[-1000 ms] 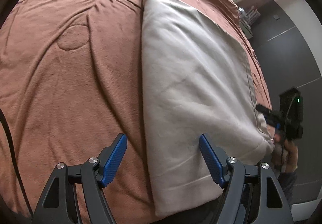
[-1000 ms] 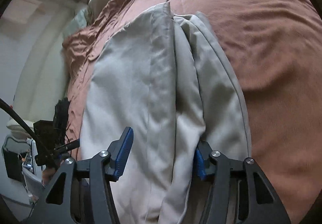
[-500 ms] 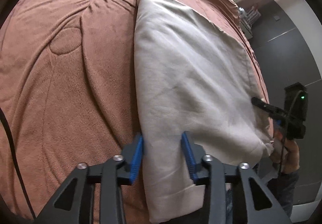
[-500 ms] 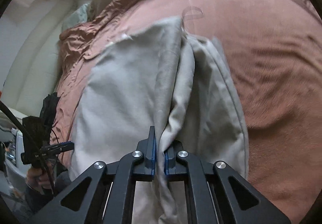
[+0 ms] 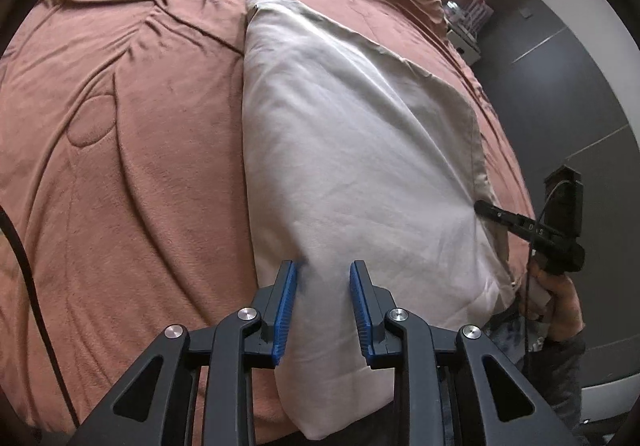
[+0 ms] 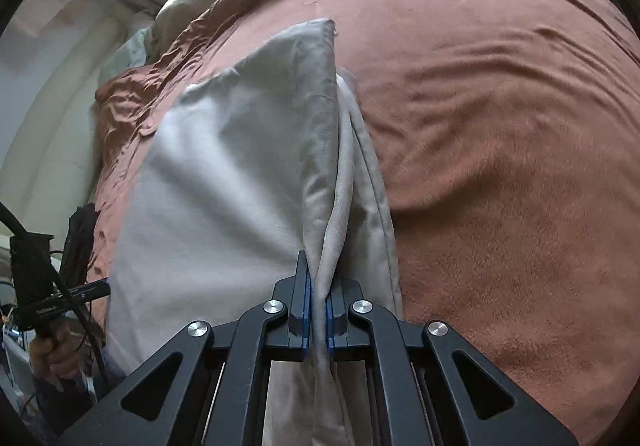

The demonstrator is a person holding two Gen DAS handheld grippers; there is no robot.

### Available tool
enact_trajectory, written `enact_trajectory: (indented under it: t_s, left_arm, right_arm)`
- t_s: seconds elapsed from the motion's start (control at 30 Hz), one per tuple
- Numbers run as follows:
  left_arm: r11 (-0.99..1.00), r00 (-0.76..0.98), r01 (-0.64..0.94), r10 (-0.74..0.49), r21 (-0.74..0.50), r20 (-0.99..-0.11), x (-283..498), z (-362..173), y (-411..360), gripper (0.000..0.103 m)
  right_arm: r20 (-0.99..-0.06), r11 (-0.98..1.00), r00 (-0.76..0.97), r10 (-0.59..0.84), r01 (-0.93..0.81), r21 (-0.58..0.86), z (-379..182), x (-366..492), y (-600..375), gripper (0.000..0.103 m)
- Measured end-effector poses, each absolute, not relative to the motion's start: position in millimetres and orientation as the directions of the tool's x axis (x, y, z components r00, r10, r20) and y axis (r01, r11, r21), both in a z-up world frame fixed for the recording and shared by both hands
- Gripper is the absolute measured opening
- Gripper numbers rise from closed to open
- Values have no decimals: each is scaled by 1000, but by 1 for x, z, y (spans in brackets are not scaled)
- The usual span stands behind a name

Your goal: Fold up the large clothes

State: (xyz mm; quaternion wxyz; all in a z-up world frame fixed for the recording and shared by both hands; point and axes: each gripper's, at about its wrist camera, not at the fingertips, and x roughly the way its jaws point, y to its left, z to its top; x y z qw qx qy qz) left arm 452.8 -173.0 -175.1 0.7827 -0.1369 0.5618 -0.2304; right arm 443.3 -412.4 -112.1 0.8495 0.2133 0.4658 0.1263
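Two corners of the grey cloth (image 5: 352, 149) are gripped: right gripper (image 6: 317, 310) fingers clamped tight, left gripper (image 5: 322, 306) fingers closing on it.

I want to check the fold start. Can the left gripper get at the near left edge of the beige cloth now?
Probably yes. The left gripper is closing with the edge of the beige cloth already between its jaws, and nothing blocks it.

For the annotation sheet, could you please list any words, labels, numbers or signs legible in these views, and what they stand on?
Nothing can be read with certainty.
Small pale marks on the black body of the right hand-held gripper, seen in the left wrist view: too small and blurred to read.
Beige garment and brown blanket: no print.
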Motion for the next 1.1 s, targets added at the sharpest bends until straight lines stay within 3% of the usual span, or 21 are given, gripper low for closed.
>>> enact_trajectory:
  t_s: [0.23, 0.33, 0.47, 0.53, 0.6, 0.87, 0.9, 0.97, 1.1]
  left_arm:
    - [857, 242, 212, -511, -469, -825, 444, -180, -173, 28]
    - [860, 237, 215, -505, -462, -830, 436, -184, -174, 33]
    - [855, 224, 215, -513, -471, -829, 425, -190, -169, 38]
    - [849, 219, 208, -524, -485, -823, 421, -192, -166, 38]
    - [847, 214, 209, -527, -489, -822, 418, -193, -164, 39]
    - [841, 184, 199, -537, -503, -823, 403, -199, -162, 48]
    - [840, 182, 202, -537, -504, -823, 403, -200, -162, 48]
    - [834, 175, 200, -547, -514, -819, 405, -203, -162, 35]
    - [822, 191, 205, -566, -531, -802, 406, -197, -158, 22]
  right_arm:
    - [-762, 916, 556, 330, 6, 401, -100, 441, -396, 2]
    - [-788, 921, 530, 313, 34, 389, -101, 444, -386, 5]
    - [-792, 925, 551, 265, 87, 370, -88, 431, -395, 27]
    - [-772, 903, 561, 299, 96, 419, -88, 417, -403, 48]
    - [-756, 873, 551, 354, 94, 478, -96, 409, -406, 54]
    - [-690, 771, 487, 535, 53, 635, -137, 379, -392, 53]
    - [-679, 761, 485, 551, 43, 648, -140, 377, -389, 44]
    - [-663, 747, 490, 566, 35, 664, -145, 375, -382, 34]
    - [-650, 754, 515, 559, 12, 657, -137, 371, -369, 22]
